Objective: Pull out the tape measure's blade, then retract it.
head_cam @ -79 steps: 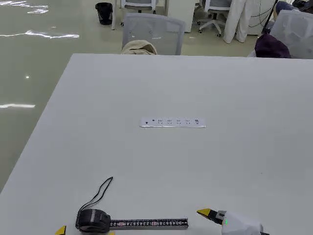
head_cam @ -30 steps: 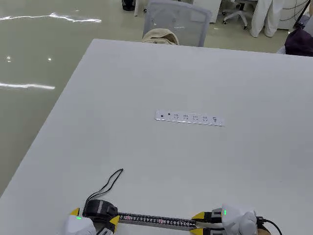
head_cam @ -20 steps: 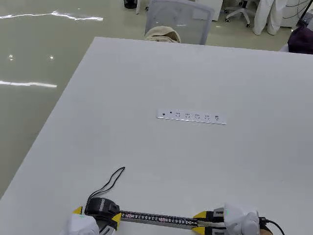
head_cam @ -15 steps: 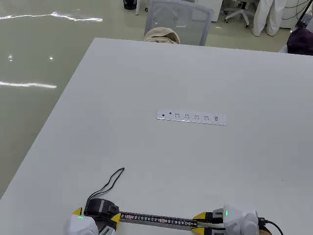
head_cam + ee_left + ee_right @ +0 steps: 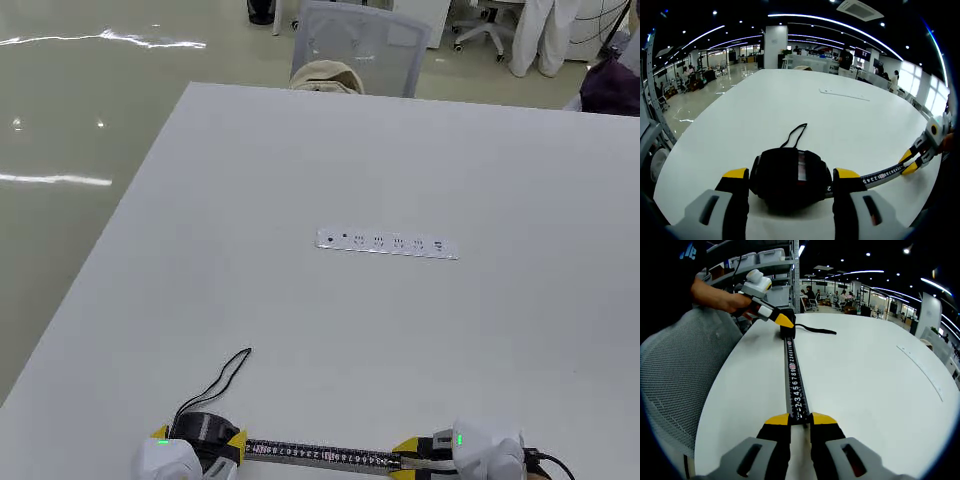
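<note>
Left claw (image 5: 790, 175) clamps the black tape measure case (image 5: 786, 167) on the white desk (image 5: 400, 150); right claw (image 5: 800, 418) pinches the tip of its numbered dark blade (image 5: 791, 370), which lies extended flat.

Black tape measure (image 5: 790, 177) lying near the front edge of the white table (image 5: 400, 150), numbered blade (image 5: 794, 380) drawn out flat, wrist cord (image 5: 816, 330) trailing behind.

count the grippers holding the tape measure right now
2. The left gripper clamps the black case; the right gripper pinches the end of the pulled-out blade.
</note>
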Demonstrator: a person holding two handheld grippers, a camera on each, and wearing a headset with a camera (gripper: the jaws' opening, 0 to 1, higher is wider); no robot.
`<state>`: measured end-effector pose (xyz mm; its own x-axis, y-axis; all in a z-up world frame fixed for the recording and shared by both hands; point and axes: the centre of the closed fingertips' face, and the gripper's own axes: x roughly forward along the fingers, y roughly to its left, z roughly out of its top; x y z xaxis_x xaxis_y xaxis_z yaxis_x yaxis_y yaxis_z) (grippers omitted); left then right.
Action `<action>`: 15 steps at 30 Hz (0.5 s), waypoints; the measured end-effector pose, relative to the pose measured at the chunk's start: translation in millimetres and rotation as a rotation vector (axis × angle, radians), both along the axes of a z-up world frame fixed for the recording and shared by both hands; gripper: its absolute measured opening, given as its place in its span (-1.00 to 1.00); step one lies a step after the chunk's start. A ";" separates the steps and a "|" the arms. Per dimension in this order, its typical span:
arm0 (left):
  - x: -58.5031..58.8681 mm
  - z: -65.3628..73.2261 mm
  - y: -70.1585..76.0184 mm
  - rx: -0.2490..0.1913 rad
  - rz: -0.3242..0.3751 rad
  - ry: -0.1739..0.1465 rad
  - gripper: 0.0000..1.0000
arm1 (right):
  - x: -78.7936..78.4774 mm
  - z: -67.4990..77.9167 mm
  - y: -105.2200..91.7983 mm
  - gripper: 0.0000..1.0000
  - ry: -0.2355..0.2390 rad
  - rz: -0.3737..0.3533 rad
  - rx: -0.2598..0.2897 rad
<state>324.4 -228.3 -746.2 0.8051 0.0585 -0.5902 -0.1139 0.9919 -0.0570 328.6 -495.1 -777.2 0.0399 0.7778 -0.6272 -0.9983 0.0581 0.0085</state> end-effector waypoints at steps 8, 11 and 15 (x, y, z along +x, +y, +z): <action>3.7 -5.2 0.8 -0.008 0.034 0.008 0.34 | 0.9 1.7 0.0 -0.75 -0.006 -0.001 -0.003; 3.7 -6.1 1.9 -0.014 0.053 0.006 0.36 | 1.4 1.3 0.0 -0.75 -0.006 0.000 -0.003; 3.2 -6.5 2.1 -0.004 0.080 0.006 0.35 | 1.4 2.3 0.3 -0.75 -0.007 -0.002 -0.002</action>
